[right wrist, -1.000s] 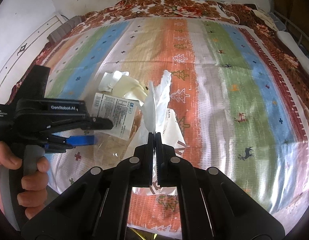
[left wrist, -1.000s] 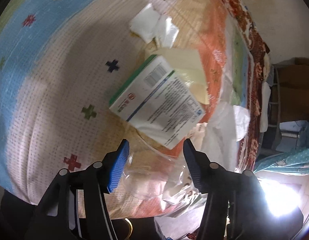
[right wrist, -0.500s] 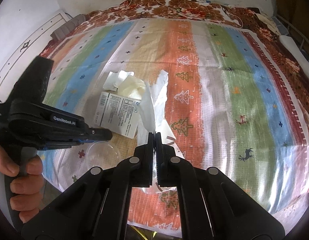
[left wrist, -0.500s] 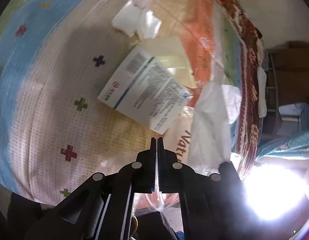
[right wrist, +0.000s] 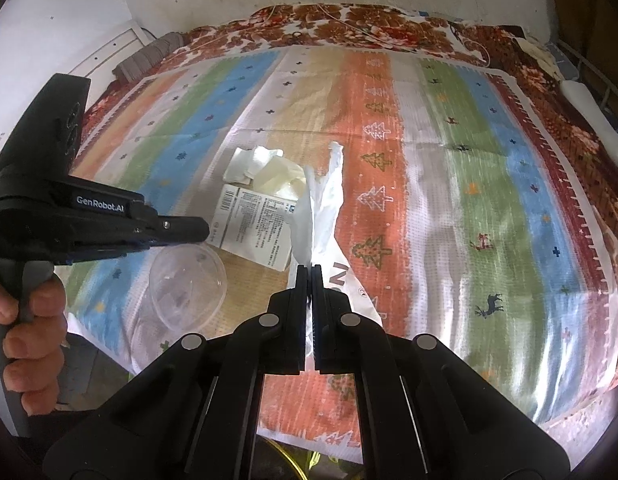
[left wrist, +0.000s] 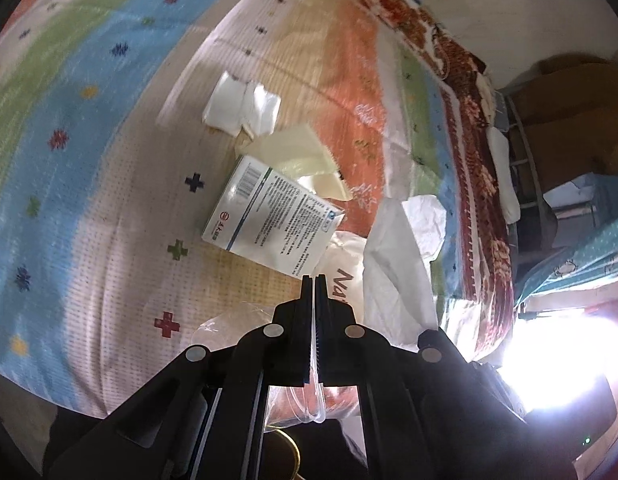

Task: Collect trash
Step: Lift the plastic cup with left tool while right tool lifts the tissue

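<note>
Since a sec ago the left gripper (left wrist: 314, 278) has snapped its spread blue-padded jaws together on the rim of the clear plastic cup (right wrist: 187, 284) & lifted it a bit off the striped bedspread (right wrist: 489, 184), near its front edge; it now pinches that rim. The right gripper (right wrist: 310, 268) is pressed tight on the white plastic bag (right wrist: 321, 208), holding its neck up w/ the long axis running away from the tongs toward the bed's far edge. Likely next: cup into bag. The bag lies just right of the cup, so the left hand (right wrist: 33, 328) needs only a short move across. Still on the bedspread behind: white printed carton (left wrist: 269, 220), cream paper sheet (left wrist: 305, 160), crumpled white tissue (left wrist: 241, 108). The carton's corner sits close to the bag, otherwise nothing's in the way.
</note>
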`<action>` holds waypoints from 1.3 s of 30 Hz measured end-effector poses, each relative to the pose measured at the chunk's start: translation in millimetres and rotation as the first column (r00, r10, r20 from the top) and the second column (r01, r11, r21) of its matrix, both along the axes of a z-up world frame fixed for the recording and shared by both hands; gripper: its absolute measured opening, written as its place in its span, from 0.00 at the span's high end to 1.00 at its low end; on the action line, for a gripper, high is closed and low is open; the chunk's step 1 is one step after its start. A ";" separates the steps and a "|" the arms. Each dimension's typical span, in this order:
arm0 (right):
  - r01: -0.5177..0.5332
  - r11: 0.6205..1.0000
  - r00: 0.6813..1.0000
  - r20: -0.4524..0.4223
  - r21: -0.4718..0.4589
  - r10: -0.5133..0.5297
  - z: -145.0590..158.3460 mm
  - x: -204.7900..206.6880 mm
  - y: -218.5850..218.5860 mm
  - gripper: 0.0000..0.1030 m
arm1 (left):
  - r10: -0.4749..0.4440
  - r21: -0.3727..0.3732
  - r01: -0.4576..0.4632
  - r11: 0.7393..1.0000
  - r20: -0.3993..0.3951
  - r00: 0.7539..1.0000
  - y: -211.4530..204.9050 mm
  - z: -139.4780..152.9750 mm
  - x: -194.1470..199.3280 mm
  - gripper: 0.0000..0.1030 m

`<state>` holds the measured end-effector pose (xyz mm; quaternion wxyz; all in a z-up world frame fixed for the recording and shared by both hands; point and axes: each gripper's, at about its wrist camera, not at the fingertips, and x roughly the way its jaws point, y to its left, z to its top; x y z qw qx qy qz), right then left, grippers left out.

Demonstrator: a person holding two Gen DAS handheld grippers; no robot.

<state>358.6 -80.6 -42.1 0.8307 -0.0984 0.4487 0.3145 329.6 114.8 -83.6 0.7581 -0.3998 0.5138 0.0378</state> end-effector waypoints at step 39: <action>-0.089 0.985 0.990 0.119 0.149 0.072 80.2 -135.6 -41.5 0.99 | -0.173 0.358 0.080 0.930 0.236 0.956 -59.5 115.6 -119.9 1.00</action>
